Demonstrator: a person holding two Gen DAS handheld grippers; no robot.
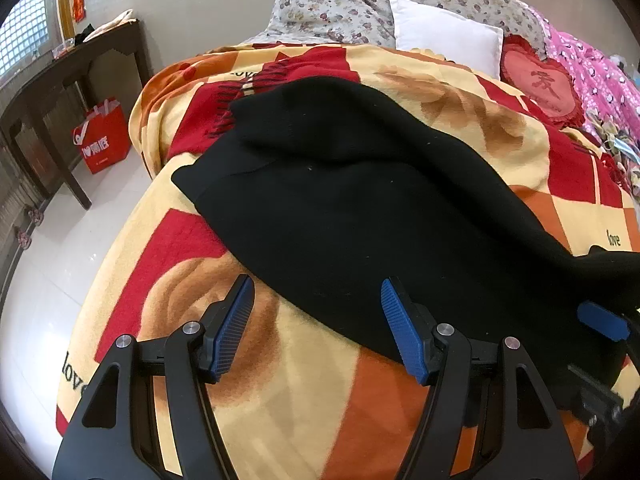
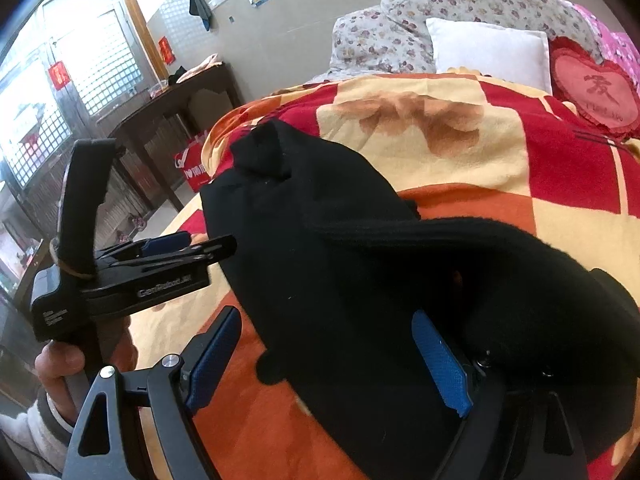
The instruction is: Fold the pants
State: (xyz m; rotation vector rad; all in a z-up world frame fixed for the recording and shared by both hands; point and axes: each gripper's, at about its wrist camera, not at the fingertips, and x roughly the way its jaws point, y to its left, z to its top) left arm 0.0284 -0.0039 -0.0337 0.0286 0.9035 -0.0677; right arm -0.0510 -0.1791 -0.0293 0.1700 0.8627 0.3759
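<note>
Black knit pants (image 1: 360, 200) lie across a bed (image 1: 520, 152) covered with a red, orange and cream checked blanket, their long axis running on a diagonal from the far left corner of the bed toward the near right, where the cloth bunches up. The left gripper (image 1: 316, 328) hovers over the near long edge of the garment with its jaws spread wide and nothing between the pads; the hem of the black cloth crosses just ahead of them, its right finger over fabric and its left over bare blanket. The right gripper (image 2: 332, 364) sits at the bunched near end, jaws also spread; the pants run between the blue pads and a thick fold drapes over its right finger, though no pinch is visible. A person's hand (image 2: 60, 364) grips the left tool's handle at the left of the right wrist view. Judged from this, the right gripper is nearer a hold on the pants' end, while the left must drop forward onto the edge.
</note>
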